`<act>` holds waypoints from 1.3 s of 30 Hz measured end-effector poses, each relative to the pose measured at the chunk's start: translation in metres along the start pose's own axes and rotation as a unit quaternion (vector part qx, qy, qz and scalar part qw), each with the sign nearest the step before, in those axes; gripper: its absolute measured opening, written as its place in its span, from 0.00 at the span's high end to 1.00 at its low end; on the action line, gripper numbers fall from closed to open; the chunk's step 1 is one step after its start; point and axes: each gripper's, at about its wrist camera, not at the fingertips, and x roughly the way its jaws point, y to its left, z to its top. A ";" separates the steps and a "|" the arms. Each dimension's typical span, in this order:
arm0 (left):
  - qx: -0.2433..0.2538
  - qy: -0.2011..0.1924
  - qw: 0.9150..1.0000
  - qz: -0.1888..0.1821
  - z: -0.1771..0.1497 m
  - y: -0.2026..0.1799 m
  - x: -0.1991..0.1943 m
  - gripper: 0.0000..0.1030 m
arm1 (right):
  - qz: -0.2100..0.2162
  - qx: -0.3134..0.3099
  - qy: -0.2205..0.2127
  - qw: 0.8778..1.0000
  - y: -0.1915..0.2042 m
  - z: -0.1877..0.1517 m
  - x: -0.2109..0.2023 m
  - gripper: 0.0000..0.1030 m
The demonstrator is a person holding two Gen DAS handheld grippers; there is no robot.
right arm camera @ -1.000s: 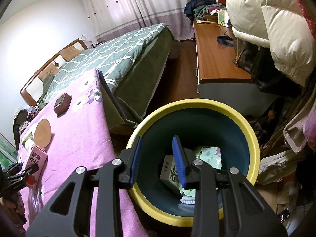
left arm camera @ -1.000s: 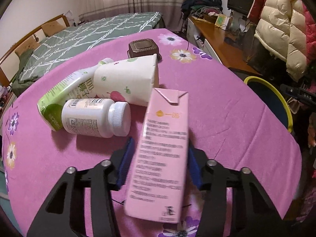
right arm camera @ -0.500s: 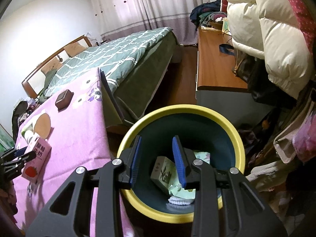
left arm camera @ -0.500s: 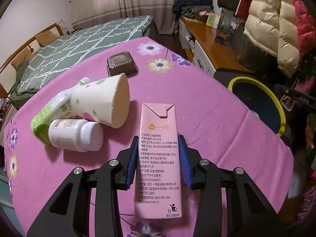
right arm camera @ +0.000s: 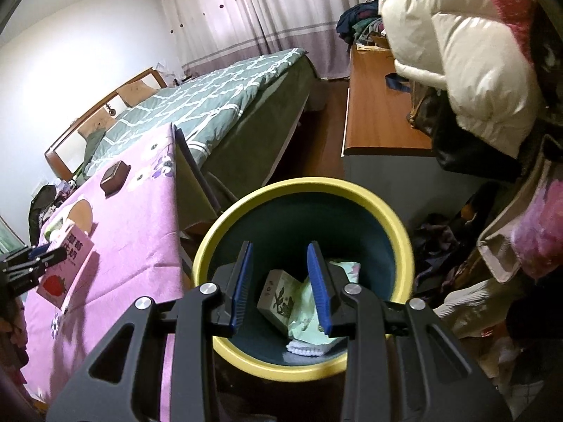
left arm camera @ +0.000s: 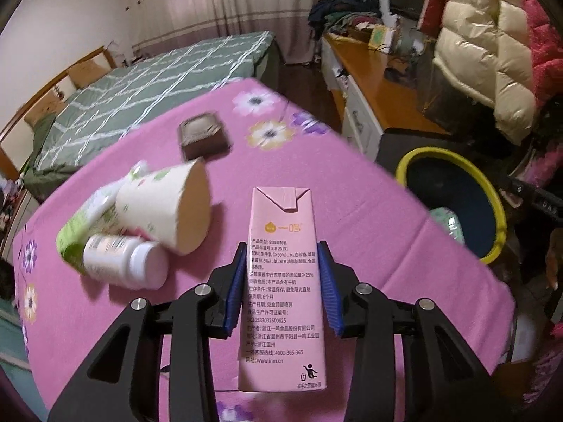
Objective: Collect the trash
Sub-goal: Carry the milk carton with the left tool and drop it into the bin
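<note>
My left gripper (left arm camera: 281, 256) is shut on a pink milk carton (left arm camera: 281, 288), lifted over the pink flowered tablecloth (left arm camera: 369, 232); the carton (right arm camera: 65, 270) also shows at the left of the right wrist view. On the cloth to the left lie a paper cup (left arm camera: 165, 207), a white pill bottle (left arm camera: 126, 262) and a green-and-white bottle (left arm camera: 75, 239). A yellow-rimmed bin (left arm camera: 492, 207) stands off the table's right edge. My right gripper (right arm camera: 279, 256) hangs open over that bin (right arm camera: 387, 207), nothing between its blue pads; a small box (right arm camera: 278, 299) and a pale green wrapper (right arm camera: 309, 316) lie inside.
A brown square box (left arm camera: 204, 135) sits farther back on the table. Beyond it is a bed with a green checked cover (left arm camera: 158, 81). A wooden desk (left arm camera: 380, 84) runs along the right, with puffy coats (left arm camera: 485, 70) hanging above the bin.
My left gripper closed onto the tilted carton, straightened it and lifted it, drawing back from the cup and bottles. The right gripper drifted slightly over the bin, still open.
</note>
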 end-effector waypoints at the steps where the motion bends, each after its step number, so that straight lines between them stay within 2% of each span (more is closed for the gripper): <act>1: 0.005 -0.003 1.000 -0.005 0.004 -0.006 -0.002 0.62 | -0.002 0.000 -0.002 1.000 -0.003 0.000 -0.003 0.70; 6: 0.047 -0.023 0.998 -0.042 0.033 -0.060 -0.007 0.62 | -0.019 0.003 -0.007 1.000 -0.020 -0.006 -0.016 0.70; 11: 0.088 -0.034 0.992 -0.089 0.063 -0.125 0.000 0.62 | -0.036 0.020 0.002 0.999 -0.044 -0.018 -0.021 0.70; 15: 0.106 -0.032 0.986 -0.125 0.084 -0.175 0.018 0.62 | -0.044 0.032 0.006 0.999 -0.056 -0.025 -0.024 0.70; 20: 0.113 -0.020 0.984 -0.134 0.096 -0.215 0.054 0.62 | -0.047 0.043 0.013 0.998 -0.066 -0.030 -0.023 0.70; 21: 0.110 -0.017 0.985 -0.133 0.096 -0.219 0.061 0.61 | -0.047 0.043 0.015 0.998 -0.067 -0.030 -0.022 0.70; 22: 0.106 -0.016 0.986 -0.130 0.095 -0.220 0.065 0.43 | -0.047 0.044 0.016 0.998 -0.066 -0.030 -0.021 0.70; 23: 0.099 -0.020 0.987 -0.123 0.093 -0.220 0.068 0.25 | -0.047 0.044 0.017 0.998 -0.066 -0.030 -0.022 0.70; 27: 0.080 -0.034 0.989 -0.118 0.083 -0.204 0.059 0.24 | -0.043 0.040 0.019 0.998 -0.063 -0.028 -0.018 0.70; 31: 0.049 -0.053 0.992 -0.104 0.066 -0.163 0.038 0.24 | -0.032 0.027 0.022 0.999 -0.049 -0.027 -0.012 0.69; 34: 0.026 -0.068 0.994 -0.079 0.048 -0.126 0.018 0.24 | -0.023 0.012 0.027 0.999 -0.031 -0.025 -0.007 0.69; 39: -0.034 -0.097 0.995 -0.005 0.009 -0.044 -0.020 0.24 | 0.001 -0.025 0.028 0.999 0.011 -0.016 0.003 0.69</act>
